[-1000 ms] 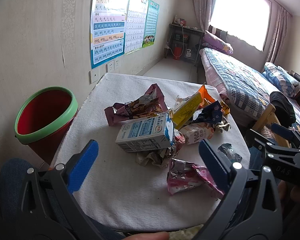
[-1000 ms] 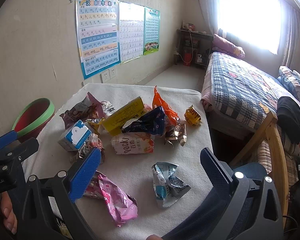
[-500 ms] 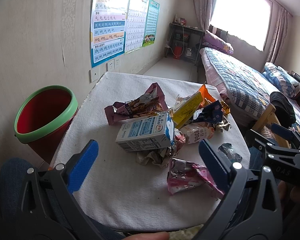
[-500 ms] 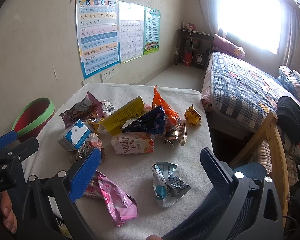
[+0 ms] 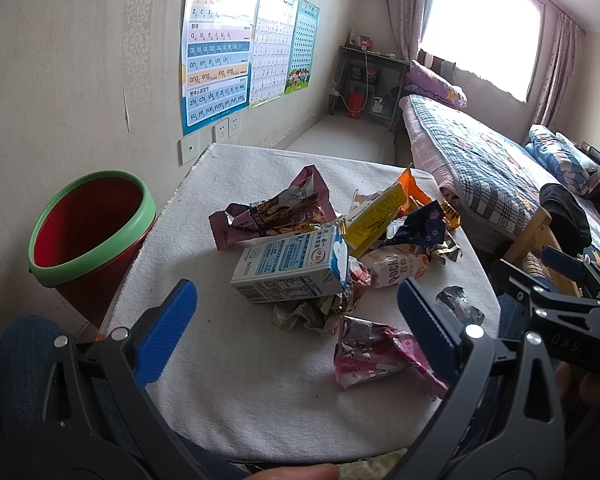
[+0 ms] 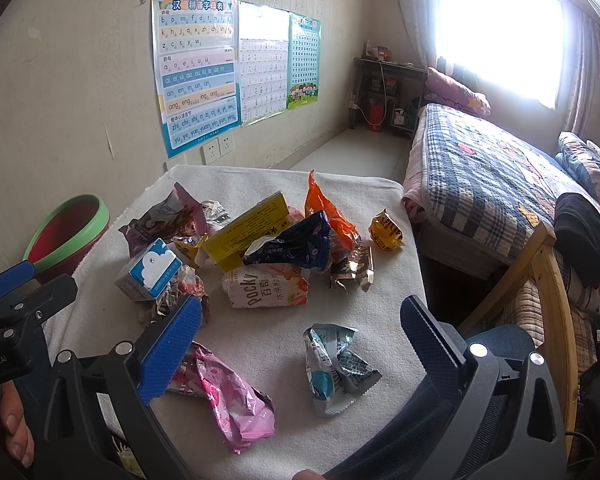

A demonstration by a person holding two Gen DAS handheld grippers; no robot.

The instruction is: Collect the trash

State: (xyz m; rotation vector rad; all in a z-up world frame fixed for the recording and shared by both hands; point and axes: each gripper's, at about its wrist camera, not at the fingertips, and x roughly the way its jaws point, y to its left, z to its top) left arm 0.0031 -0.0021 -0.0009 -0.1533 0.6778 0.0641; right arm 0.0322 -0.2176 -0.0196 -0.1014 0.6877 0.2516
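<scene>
- While both tools are hovering low over the near edge of the cloth-covered table (image 5: 260, 400), the left gripper (image 5: 296, 328) is holding its blue-padded jaws spread wide with nothing between them.
- The right gripper (image 6: 300, 336) is likewise standing wide apart and empty, its left pad sitting just over the near end of a pink wrapper (image 6: 228, 400).
- A blue-and-white milk carton (image 5: 292, 268) is lying on its side near the middle of the table, resting on crumpled wrappers and touching a purple snack bag (image 5: 276, 212) behind it.
- A yellow box (image 6: 248, 236) is leaning tilted in the pile, with a dark blue wrapper (image 6: 292, 244) and an orange wrapper (image 6: 328, 216) crowding against it.
- A Pocky pouch (image 6: 268, 288) is lying flat just in front of that pile.
- A silver-and-blue wrapper (image 6: 336, 364) is sitting by itself toward the near right of the table, apart from the heap and between the right gripper's fingers in its own camera's view.
- A small yellow candy wrapper (image 6: 386, 232) is resting alone near the table's right edge.
- A red bin with a green rim (image 5: 88, 236) is standing just beside the table's left edge, its mouth tilting toward the camera.
- A bed with a plaid quilt (image 6: 488, 176) is lying off to the right, well apart from the trash.
</scene>
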